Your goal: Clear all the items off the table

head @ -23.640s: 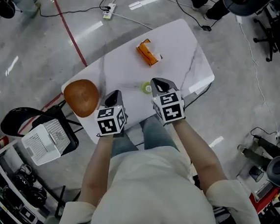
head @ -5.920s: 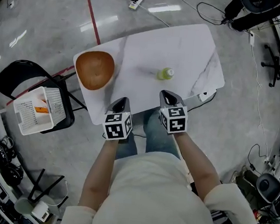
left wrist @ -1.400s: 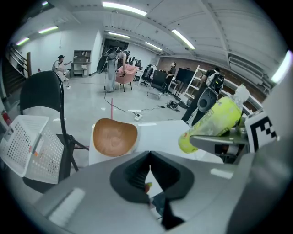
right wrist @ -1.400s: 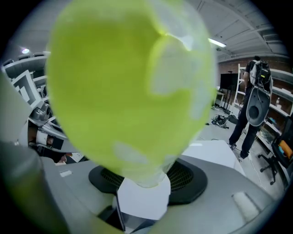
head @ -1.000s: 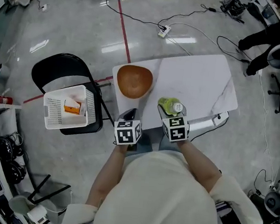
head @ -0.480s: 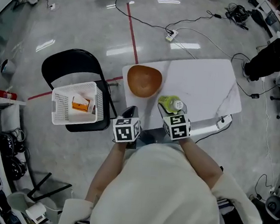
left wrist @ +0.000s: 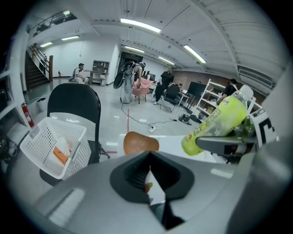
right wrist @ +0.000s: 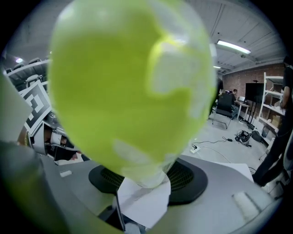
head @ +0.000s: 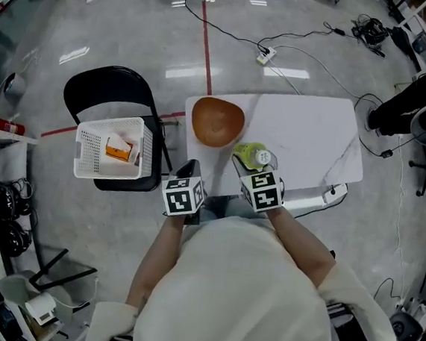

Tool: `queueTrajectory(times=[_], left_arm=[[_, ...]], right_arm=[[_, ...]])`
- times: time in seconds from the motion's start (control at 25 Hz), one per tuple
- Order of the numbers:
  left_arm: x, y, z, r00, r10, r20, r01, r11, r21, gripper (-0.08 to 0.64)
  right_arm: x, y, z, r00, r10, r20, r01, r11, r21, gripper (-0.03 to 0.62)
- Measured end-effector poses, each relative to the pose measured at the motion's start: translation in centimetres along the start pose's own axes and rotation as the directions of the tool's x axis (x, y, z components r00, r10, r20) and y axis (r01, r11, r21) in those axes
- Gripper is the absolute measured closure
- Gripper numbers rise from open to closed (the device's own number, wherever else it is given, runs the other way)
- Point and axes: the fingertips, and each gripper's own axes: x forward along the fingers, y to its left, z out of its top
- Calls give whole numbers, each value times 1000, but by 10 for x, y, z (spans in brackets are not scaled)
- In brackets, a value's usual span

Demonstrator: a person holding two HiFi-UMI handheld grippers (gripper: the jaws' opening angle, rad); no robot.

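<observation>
- Since the earliest frame the orange packet (head: 117, 149) has left the desk and now lies in the white basket (head: 86, 163) on the black chair (head: 105, 88). The green bottle (head: 253, 156), standing free on the desk (head: 306, 134) a few seconds ago, has been lifted.
- The right gripper (head: 243, 164) is clamped on the green bottle, which fills its own view. The bottle lies tilted between the jaws, over the desk's near edge toward the near-left corner.
- The left gripper (head: 188, 169) has its jaws together with nothing between them. It hangs just off the near-left corner, on the basket's side.
- The brown bowl (head: 217, 121) sits on the desk at the left edge, by the far-left corner, apart from both grippers.
- Done, as I judge it: one item is in the basket and a second is off the surface but not yet set down.
- Left to do: carry the bottle across to the basket and release it, then take the bowl. The rest of the desk top shows nothing else to clear.
</observation>
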Motion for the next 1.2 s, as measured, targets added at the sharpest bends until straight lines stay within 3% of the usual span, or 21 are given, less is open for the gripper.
queueTrajectory(times=[0.64, 1.2], left_arm=[[10, -37, 11, 996, 83, 35, -81, 996, -37, 552], [-8, -9, -4, 976, 211, 62, -198, 966, -166, 552]], right_arm=[[9, -23, 4, 990, 140, -24, -142, 984, -105, 331], [21, 6, 5, 956, 283, -72, -292, 934, -205, 331]])
